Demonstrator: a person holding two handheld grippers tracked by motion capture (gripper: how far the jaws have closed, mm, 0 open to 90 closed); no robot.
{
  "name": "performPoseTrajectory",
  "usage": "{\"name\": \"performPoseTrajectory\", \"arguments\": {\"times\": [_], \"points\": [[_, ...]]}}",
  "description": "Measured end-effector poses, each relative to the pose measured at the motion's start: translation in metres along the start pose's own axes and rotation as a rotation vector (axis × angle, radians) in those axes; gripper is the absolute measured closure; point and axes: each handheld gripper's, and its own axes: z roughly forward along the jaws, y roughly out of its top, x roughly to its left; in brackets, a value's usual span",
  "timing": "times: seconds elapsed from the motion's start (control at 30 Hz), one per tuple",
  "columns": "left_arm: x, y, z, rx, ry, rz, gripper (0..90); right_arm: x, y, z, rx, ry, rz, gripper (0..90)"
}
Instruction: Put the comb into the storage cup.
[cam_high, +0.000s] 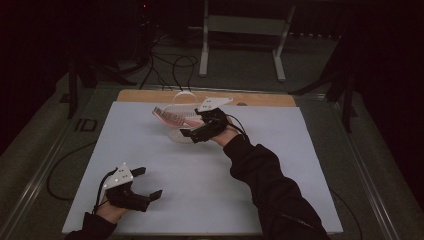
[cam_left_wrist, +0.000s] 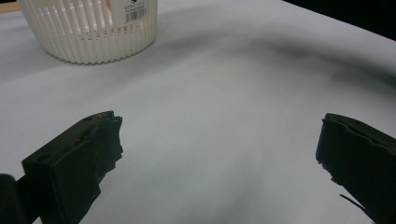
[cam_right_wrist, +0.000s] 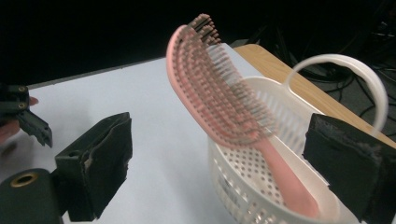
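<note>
Sticker on basket: in my left gripper view I see a small white label on the wall of the white slatted basket (cam_left_wrist: 88, 32), up at the top edge of the picture.
Barcode: that label (cam_left_wrist: 134, 11) carries a short black barcode, and I can make out the bars.
Print above barcode: there is a line of tiny dark lettering, too small and blurred for me to read.
Digits: I can't read any under the bars.
Pink hairbrush: I see no lettering on the hairbrush (cam_right_wrist: 219, 102) in my right gripper view.
</note>
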Motion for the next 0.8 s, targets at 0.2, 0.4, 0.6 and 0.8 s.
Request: {"name": "performPoseTrajectory", "arguments": {"times": [0.2, 0.4, 0.6, 0.8], "points": [[0.0, 0.0, 0.0, 0.0, 0.002, 0.003, 0.0, -0.002, -0.008, -0.015, -0.006, -0.01, 0.003, 8.0], [-0.001, 0.0, 0.0, 0.001, 0.002, 0.005, 0.0, -0.006, -0.019, -0.028, 0.0, -0.028, 0.011, 8.0], [-0.001, 0.0, 0.001, 0.003, 0.002, 0.01, 0.0, -0.007, -0.033, -0.041, 0.007, -0.038, 0.018, 8.0], [-0.001, 0.0, 0.001, 0.003, 0.003, 0.011, 0.0, -0.008, -0.049, -0.052, 0.014, -0.046, 0.016, 8.0]]}}
